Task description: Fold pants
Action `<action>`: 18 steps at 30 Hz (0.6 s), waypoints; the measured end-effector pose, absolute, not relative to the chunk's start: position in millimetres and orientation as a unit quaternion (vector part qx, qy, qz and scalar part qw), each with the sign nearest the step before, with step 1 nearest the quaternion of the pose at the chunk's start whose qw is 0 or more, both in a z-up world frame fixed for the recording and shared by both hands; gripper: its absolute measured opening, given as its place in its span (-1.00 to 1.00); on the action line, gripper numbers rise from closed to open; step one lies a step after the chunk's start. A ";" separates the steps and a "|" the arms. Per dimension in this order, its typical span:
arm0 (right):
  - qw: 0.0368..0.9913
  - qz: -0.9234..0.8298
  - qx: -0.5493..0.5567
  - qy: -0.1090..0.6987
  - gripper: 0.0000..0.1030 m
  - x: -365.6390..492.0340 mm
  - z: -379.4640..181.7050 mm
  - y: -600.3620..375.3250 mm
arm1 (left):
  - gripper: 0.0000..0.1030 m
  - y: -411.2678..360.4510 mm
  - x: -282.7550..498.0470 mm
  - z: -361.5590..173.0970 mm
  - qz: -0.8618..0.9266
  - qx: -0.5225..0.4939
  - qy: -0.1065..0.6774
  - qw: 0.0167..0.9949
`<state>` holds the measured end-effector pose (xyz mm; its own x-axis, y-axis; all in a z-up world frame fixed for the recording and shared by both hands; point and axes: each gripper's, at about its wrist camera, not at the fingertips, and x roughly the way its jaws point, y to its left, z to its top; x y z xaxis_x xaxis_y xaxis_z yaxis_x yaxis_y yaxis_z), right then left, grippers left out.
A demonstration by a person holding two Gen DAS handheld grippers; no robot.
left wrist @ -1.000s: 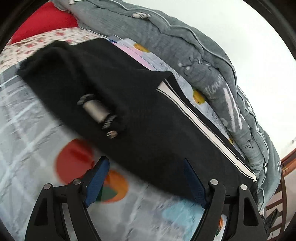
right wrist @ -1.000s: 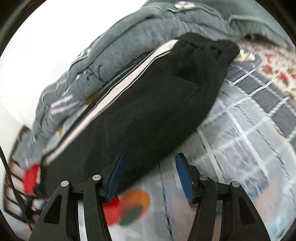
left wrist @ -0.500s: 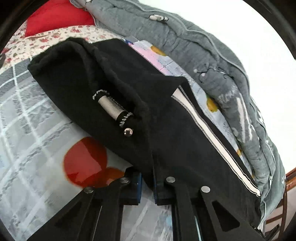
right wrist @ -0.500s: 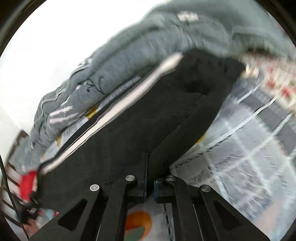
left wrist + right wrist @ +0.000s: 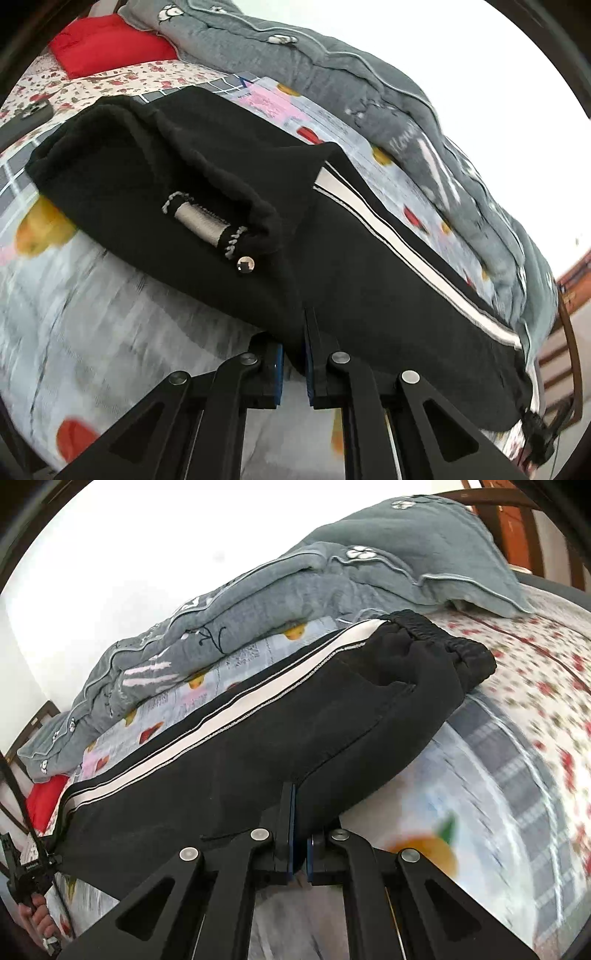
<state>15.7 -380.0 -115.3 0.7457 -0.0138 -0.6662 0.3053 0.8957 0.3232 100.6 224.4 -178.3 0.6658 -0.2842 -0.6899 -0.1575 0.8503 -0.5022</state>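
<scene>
Black pants (image 5: 369, 280) with a white side stripe (image 5: 406, 254) lie lengthwise on a patterned bedsheet (image 5: 110, 332). The waistband end (image 5: 110, 147) shows a silver-tipped drawstring (image 5: 201, 221). My left gripper (image 5: 294, 360) is shut on the near edge of the pants close to the waist. In the right wrist view the same pants (image 5: 295, 720) run from the elastic cuff (image 5: 443, 638) down to the left, and my right gripper (image 5: 300, 840) is shut on their near edge. The pinched fabric is raised off the sheet at both grips.
A rolled grey quilt (image 5: 369, 92) lies along the far side of the pants, against the white wall. A red pillow (image 5: 103, 48) and a dark phone (image 5: 29, 114) lie beyond the waistband. The wooden bed frame (image 5: 569, 350) stands at one end. A hand (image 5: 37, 923) holds the other gripper's handle.
Both grippers stood open at the pants' near edge, then closed on the fabric. Since then both have slid across the bed with the edge in their jaws, and the sheet is blurred beneath them.
</scene>
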 end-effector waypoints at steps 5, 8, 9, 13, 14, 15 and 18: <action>0.901 -0.106 0.204 0.367 -0.88 -1.2 -125.3 -381.9 | -0.68 222.5 79.6 -182.8 -0.060 -0.244 0.411 0.876; 0.902 -0.133 0.167 0.376 -0.82 -5.1 -125.1 -373.9 | -0.56 229.8 69.8 -181.3 -0.080 -0.247 0.413 0.873; 0.906 -0.144 0.143 0.372 -0.74 -9.1 -119.9 -368.4 | -0.46 232.7 63.9 -179.0 -0.082 -0.242 0.411 0.875; 0.921 -0.176 0.070 0.341 -0.55 -23.7 -99.1 -352.0 | -0.33 243.8 39.7 -162.0 -0.071 -0.209 0.371 0.902; 0.923 -0.184 0.058 0.334 -0.53 -25.4 -95.9 -350.3 | -0.30 245.8 38.0 -157.6 -0.074 -0.203 0.364 0.906; 0.925 -0.192 0.044 0.325 -0.48 -26.2 -91.3 -347.3 | -0.30 247.1 37.1 -154.6 -0.077 -0.199 0.359 0.909; 0.930 -0.185 0.049 0.313 -0.41 -24.4 -83.5 -343.1 | -0.15 241.8 44.8 -145.9 -0.071 -0.172 0.353 0.917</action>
